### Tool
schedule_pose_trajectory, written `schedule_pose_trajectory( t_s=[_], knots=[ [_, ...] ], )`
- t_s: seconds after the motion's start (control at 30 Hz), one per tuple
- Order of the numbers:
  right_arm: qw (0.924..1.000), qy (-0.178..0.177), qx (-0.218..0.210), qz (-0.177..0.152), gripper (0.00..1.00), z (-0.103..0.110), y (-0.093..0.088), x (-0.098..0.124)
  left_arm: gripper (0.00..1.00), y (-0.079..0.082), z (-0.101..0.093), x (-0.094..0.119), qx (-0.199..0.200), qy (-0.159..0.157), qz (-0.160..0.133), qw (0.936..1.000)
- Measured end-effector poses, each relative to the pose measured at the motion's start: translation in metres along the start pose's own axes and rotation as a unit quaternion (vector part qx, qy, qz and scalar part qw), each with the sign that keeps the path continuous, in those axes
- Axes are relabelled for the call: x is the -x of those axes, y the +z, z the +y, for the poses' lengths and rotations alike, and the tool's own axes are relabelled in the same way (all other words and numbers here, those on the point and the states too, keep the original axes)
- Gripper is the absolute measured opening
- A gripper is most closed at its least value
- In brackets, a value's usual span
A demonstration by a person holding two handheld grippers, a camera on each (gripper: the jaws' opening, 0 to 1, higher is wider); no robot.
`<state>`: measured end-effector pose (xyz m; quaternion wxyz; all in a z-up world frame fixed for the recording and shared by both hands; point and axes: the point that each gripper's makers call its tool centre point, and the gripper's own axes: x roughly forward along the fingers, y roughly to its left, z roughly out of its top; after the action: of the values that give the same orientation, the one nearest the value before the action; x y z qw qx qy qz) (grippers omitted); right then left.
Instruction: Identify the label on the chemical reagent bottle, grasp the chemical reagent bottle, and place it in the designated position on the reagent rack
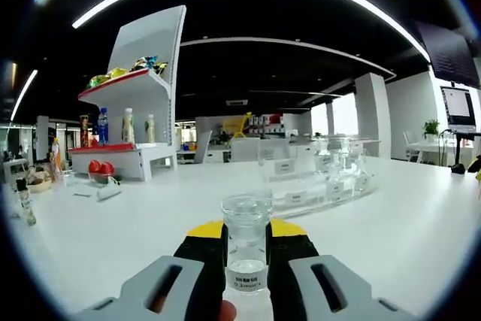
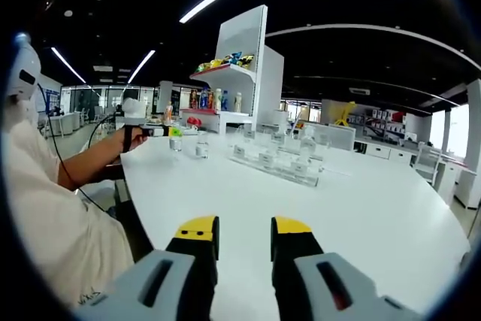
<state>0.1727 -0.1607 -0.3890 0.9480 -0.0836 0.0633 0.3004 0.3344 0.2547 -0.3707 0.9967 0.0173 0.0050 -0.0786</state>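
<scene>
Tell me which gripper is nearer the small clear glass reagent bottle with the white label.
Left. The left gripper has its jaws closed around the small clear glass reagent bottle. The right gripper hangs open over bare white table, nothing between its jaws.

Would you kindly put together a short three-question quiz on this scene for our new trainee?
1. True or false: the left gripper is shut on the clear reagent bottle.
2. Multiple choice: the right gripper is (a) open and holding nothing, (b) shut on a bottle, (c) gripping the rack.
3. Fill in: the clear reagent rack stands on the white ____.

Key: 1 true; 2 a; 3 table.
</scene>
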Motion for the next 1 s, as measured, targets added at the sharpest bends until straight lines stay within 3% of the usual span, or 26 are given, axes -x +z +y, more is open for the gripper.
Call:
schedule_pose_trajectory(
  t_s=[0.43,0.63,1.0],
  knots=[
    [1.0000,0.008,-0.001,0.001,0.27,0.008,0.001,-0.003,0.21,0.037,-0.010,0.017,0.000,-0.022,-0.021,0.9995],
    [1.0000,0.004,-0.003,0.000,0.27,0.005,-0.001,-0.001,0.21,0.043,-0.021,0.018,-0.016,-0.044,-0.009,0.9989],
    [0.9999,0.002,0.001,-0.010,0.27,0.009,0.002,0.006,0.21,0.061,-0.036,0.021,-0.024,-0.063,-0.021,0.9975]
  ],
)
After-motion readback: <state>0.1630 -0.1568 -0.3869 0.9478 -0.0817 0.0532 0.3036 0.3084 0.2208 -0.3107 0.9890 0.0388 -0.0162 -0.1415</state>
